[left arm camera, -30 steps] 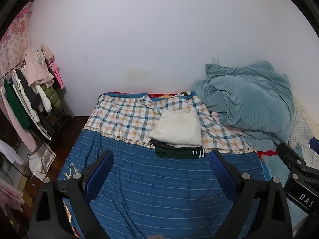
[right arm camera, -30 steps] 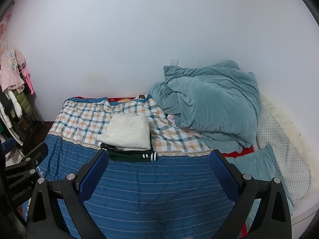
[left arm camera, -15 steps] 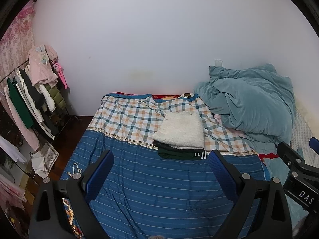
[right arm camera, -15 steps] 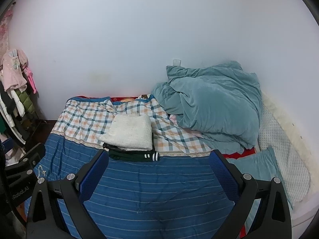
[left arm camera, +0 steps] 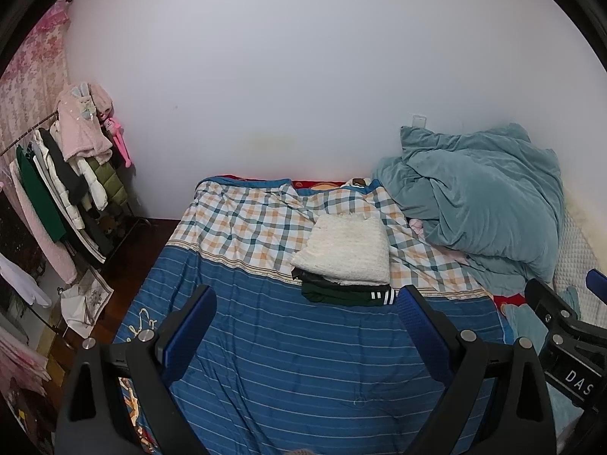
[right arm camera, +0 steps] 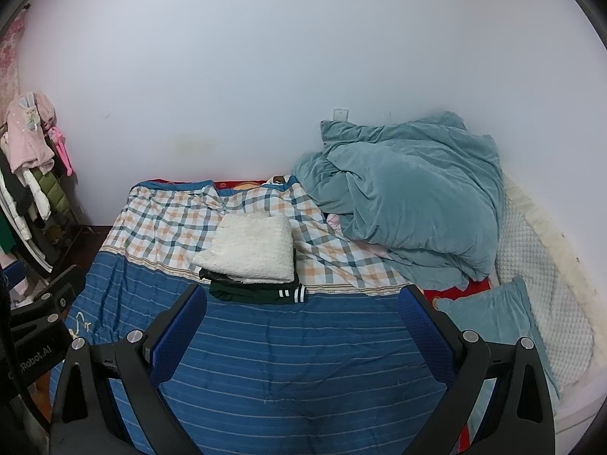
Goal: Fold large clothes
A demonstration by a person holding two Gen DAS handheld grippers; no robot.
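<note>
I hold both tools up above the near end of the bed (left arm camera: 288, 356), and neither is touching anything. The left tongs (left arm camera: 305, 320) stand spread wide with nothing between the blue pads, and the right tongs (right arm camera: 301, 314) are spread just the same, empty. In the left view I catch the right tool at my right edge; in the right view the left tool sits at the left edge, so the two hang side by side and apart. The clothes I care about lie in a small stack toward the middle of the bed, where the checked part of the cover meets the blue striped part: a white fluffy garment (left arm camera: 347, 252) folded into a tidy rectangle on top, and under it a dark green garment (left arm camera: 341, 294) with white stripes at its cuff, also folded flat. Both look finished to me, edges squared and nothing trailing. I see no unfolded garment spread on the bed waiting for me, so I judge the folding here done or between pieces. The rumpled teal duvet (right arm camera: 409, 197) is heaped against the wall on the right, and a clothes rack (left arm camera: 64, 189) full of hanging coats stands off to the left; whether anything from there is next, I cannot tell.
</note>
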